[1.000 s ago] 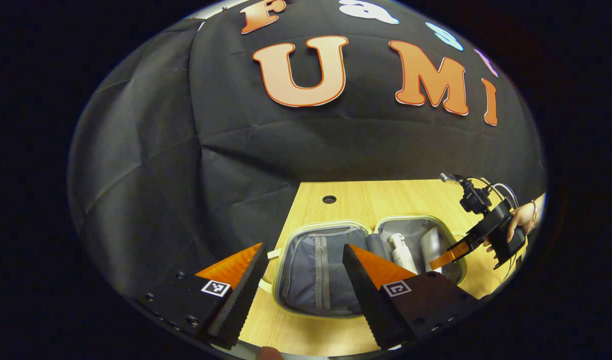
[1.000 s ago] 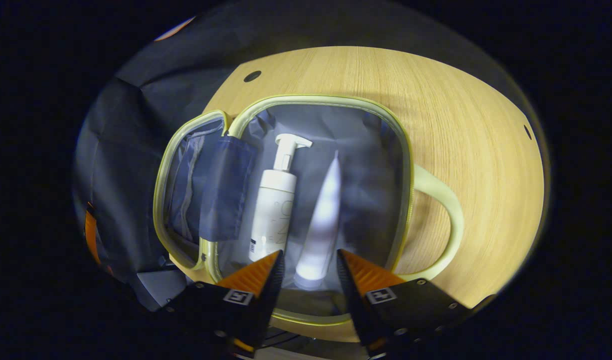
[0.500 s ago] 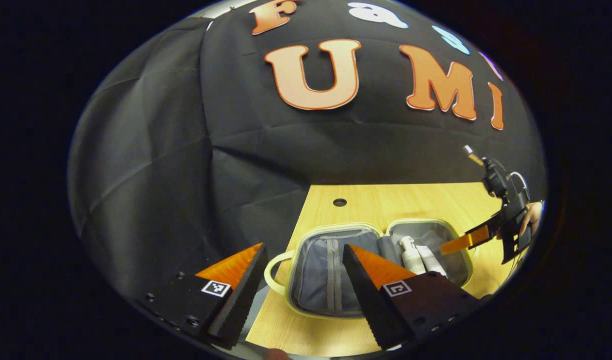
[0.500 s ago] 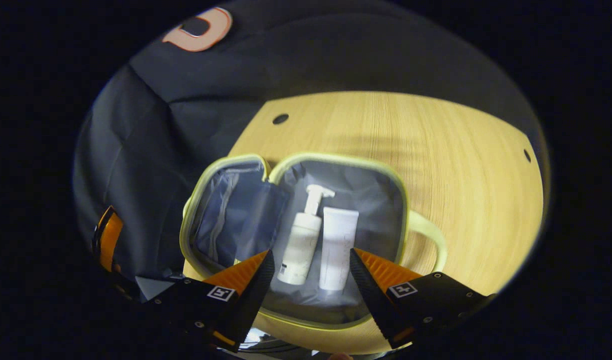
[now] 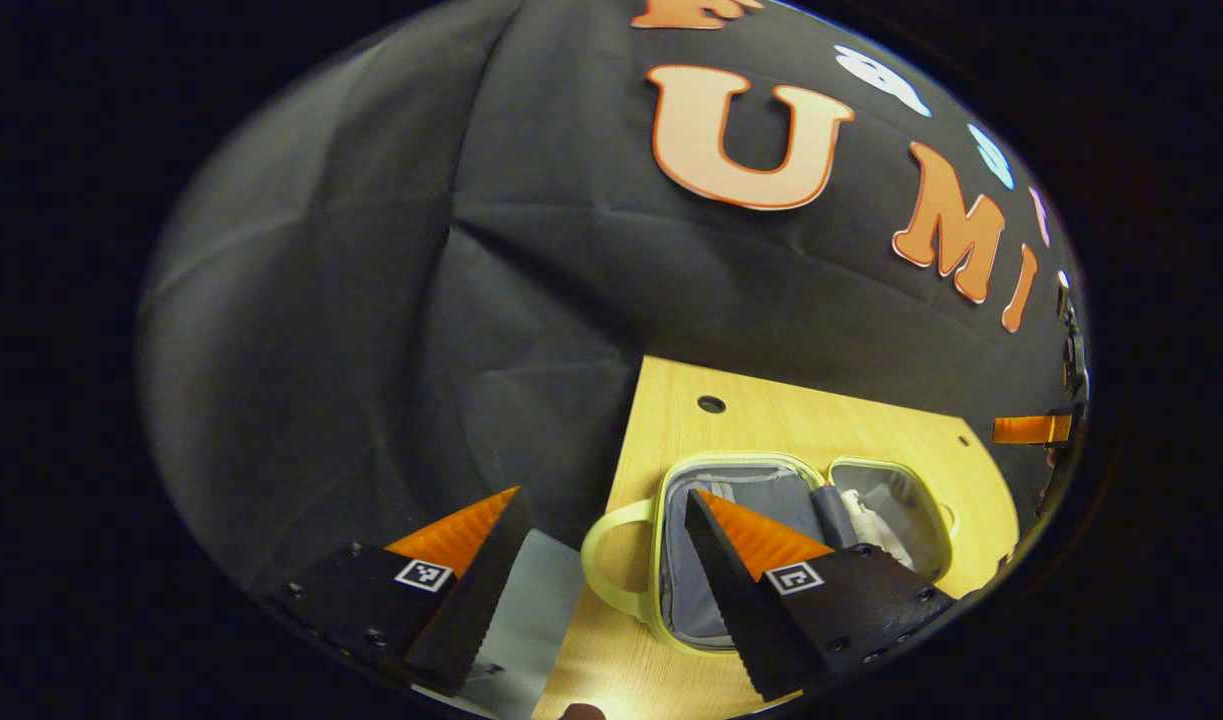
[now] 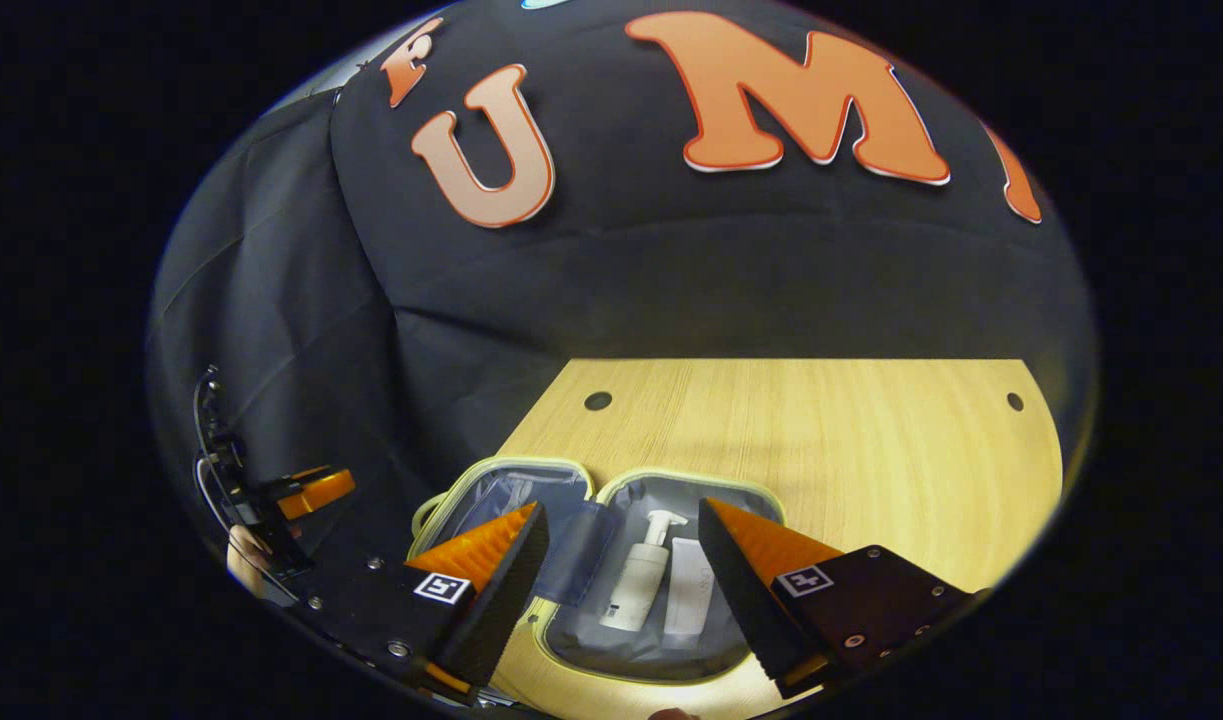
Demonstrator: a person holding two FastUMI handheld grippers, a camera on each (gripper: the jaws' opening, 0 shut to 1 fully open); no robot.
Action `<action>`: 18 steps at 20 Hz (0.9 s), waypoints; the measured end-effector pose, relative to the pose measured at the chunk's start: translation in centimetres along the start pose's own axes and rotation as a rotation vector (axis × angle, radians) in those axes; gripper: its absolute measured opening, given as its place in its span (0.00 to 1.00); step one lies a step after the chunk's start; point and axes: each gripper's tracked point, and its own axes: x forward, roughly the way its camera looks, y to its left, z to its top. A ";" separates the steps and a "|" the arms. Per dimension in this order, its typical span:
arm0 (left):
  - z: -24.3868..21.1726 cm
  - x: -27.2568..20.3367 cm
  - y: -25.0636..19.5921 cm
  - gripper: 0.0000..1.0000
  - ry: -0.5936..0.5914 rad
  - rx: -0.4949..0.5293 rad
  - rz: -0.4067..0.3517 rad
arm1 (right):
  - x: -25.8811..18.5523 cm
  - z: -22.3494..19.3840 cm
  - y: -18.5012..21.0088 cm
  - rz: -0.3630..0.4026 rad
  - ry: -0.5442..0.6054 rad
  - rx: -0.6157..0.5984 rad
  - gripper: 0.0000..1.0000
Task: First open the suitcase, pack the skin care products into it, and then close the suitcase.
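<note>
Suitcase (image 6: 571, 560) open; tube (image 6: 689, 600) partly behind right claw (image 6: 621, 590).

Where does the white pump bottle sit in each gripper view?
Left gripper view: pump bottle lower right, in the far half of the open suitcase, partly hidden.
Right gripper view: pump bottle bottom centre, between the jaws, beside a white tube.
Shared landmark: the suitcase's pale green rim.

Right gripper (image 6: 621, 560) spread wide above open suitcase (image 6: 571, 480), pump bottle (image 6: 639, 580) and tube (image 6: 689, 600) inside, between its fingers
</note>
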 end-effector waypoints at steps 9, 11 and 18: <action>-8.5 8.5 2.9 0.97 0.166 -0.440 -0.269 | -3.2 -0.9 -3.7 -0.190 -0.033 0.019 0.96; -9.3 8.9 3.0 0.97 0.177 -0.490 -0.319 | -3.5 -1.2 -4.6 -0.225 -0.031 0.029 0.96; -10.5 11.7 1.5 0.82 0.201 -0.555 -0.375 | -3.6 -2.8 -6.1 -0.266 -0.006 0.104 0.96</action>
